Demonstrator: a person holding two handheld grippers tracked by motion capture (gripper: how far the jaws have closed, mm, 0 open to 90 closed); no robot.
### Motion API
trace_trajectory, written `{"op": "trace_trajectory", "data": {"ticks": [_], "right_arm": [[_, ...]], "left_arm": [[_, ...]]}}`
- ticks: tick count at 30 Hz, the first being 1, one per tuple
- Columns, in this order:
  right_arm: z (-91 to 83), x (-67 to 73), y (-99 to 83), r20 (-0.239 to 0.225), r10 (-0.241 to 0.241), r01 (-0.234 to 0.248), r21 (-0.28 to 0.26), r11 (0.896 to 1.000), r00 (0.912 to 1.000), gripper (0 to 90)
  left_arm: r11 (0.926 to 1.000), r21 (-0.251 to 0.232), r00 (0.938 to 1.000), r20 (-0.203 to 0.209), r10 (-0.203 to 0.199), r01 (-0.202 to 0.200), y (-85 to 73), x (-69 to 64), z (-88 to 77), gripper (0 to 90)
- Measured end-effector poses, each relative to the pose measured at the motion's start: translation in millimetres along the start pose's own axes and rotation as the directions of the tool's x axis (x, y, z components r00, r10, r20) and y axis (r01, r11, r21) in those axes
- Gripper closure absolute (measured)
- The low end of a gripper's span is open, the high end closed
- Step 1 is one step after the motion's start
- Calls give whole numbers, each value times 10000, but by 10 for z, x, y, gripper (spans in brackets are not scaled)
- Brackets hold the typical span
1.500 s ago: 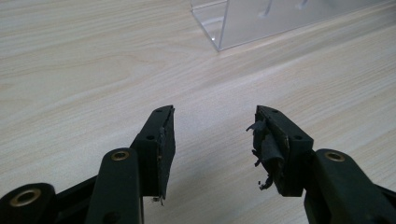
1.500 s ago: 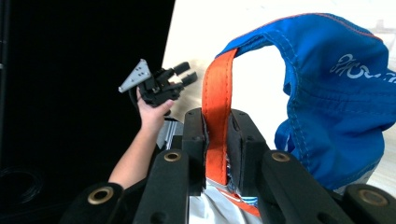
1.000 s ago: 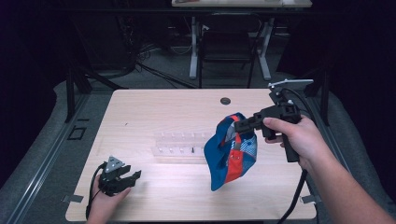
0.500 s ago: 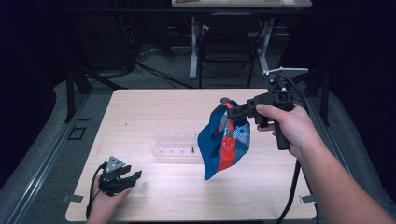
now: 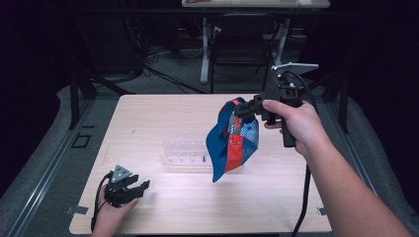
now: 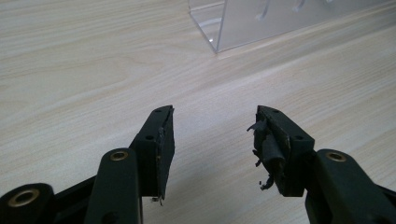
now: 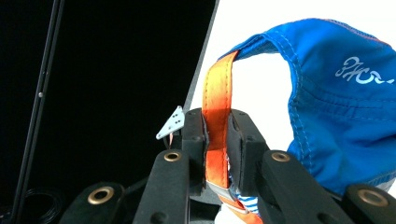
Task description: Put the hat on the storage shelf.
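Right gripper (image 5: 240, 107) clamps the orange strap (image 7: 215, 126) so the blue bag (image 5: 232, 143) hangs free below it, above the clear rack (image 5: 185, 155); left gripper (image 5: 133, 187) rests apart, idle.

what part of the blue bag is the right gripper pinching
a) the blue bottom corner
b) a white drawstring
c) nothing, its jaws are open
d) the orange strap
d: in the right gripper view the right gripper has its jaws closed on the orange strap, and in the high view the blue bag hangs from it above the table.
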State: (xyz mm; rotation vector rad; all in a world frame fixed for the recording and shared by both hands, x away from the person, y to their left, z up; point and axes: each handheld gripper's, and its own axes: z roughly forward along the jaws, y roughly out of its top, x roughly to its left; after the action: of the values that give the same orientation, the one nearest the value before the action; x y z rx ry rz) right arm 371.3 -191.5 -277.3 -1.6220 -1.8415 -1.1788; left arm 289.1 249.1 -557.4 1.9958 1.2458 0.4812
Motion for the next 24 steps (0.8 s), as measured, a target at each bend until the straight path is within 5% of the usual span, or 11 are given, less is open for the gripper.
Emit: {"op": "trace_trajectory", "data": {"ticks": [24], "right_arm": [[174, -31, 270, 107, 334, -329, -465, 9984, 9994, 778]], "left_arm": [[10000, -28, 10000, 64, 57, -57, 9, -4, -2, 481]]}}
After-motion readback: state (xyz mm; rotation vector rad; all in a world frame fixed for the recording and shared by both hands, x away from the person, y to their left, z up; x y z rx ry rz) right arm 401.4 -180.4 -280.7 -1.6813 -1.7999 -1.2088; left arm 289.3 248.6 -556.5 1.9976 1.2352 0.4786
